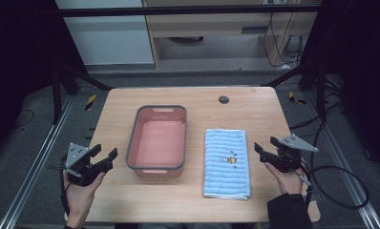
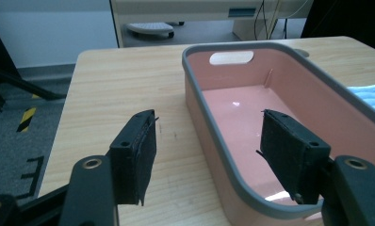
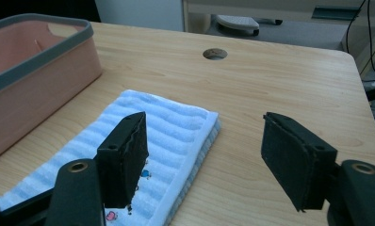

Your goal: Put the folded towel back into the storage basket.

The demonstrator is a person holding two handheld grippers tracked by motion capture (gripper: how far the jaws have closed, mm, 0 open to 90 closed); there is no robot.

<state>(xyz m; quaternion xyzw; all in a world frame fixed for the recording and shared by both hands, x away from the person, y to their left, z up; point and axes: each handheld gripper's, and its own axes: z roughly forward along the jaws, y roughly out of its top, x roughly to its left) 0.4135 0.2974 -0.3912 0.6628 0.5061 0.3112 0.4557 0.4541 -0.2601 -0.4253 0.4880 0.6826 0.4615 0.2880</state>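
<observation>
A pink basin (image 1: 157, 141) with a grey rim stands empty on the middle of the wooden table (image 1: 226, 114). Right of it lies a folded light-blue towel (image 1: 226, 162) with a small cartoon print. My left gripper (image 1: 105, 153) hovers open at the table's left edge, just left of the basin, nothing between its jaws. In the left gripper view the basin (image 2: 251, 99) lies ahead and to the right of the left gripper (image 2: 214, 155). My right gripper (image 1: 265, 146) stands open just right of the towel. In the right gripper view the towel (image 3: 152, 136) lies under the left pad of the right gripper (image 3: 214, 160).
A round cable hole (image 1: 223, 99) sits in the tabletop near the far edge. Metal rails (image 1: 40, 157) run along the floor on both sides. Cables (image 1: 341, 181) trail on the floor at the right. Cabinets stand beyond the table.
</observation>
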